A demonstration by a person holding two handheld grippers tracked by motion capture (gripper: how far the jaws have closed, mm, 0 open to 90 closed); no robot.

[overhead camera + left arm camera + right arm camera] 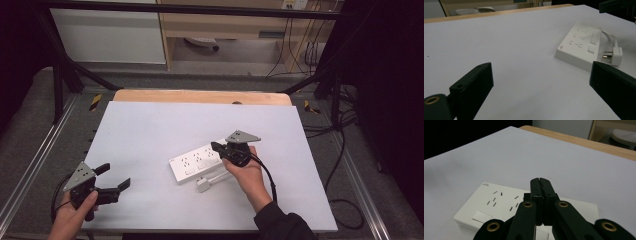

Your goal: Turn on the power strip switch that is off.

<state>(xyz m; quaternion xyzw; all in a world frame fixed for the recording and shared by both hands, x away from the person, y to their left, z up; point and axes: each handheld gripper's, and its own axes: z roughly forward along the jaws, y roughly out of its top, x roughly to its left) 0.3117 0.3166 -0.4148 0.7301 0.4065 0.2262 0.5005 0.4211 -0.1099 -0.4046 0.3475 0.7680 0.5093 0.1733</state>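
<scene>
Power strip (200, 161), white, lies flat on the tabletop (150, 135), a little right of the middle and turned at a slant, its far end pointing up and to the right in the high view. Several rows of socket slots show on its top face, along with flat rectangular switches near one long edge. Its short white cable loops back along the near side and ends in a plug (203, 185) that rests on the tabletop just beside the strip; in the left gripper view the plug's (617, 53) metal pins are visible, pointing toward the strip (580, 45).

Right hand-held gripper (216, 146) is over the far end of the strip, held by the person's right hand (246, 172), with the grey three-cornered plate on top. Its jaws are pressed together, tip to tip, with nothing between them; the right gripper view shows the joined tips (540, 182) above the strip's (496, 202) top face. Whether the tips touch the strip cannot be told.

Left hand-held gripper (115, 176) sits near the tabletop's near left corner, well apart from the strip, held by the left hand (75, 215). Its jaws stand wide apart and empty, aimed across the bare white surface toward the strip.
</scene>
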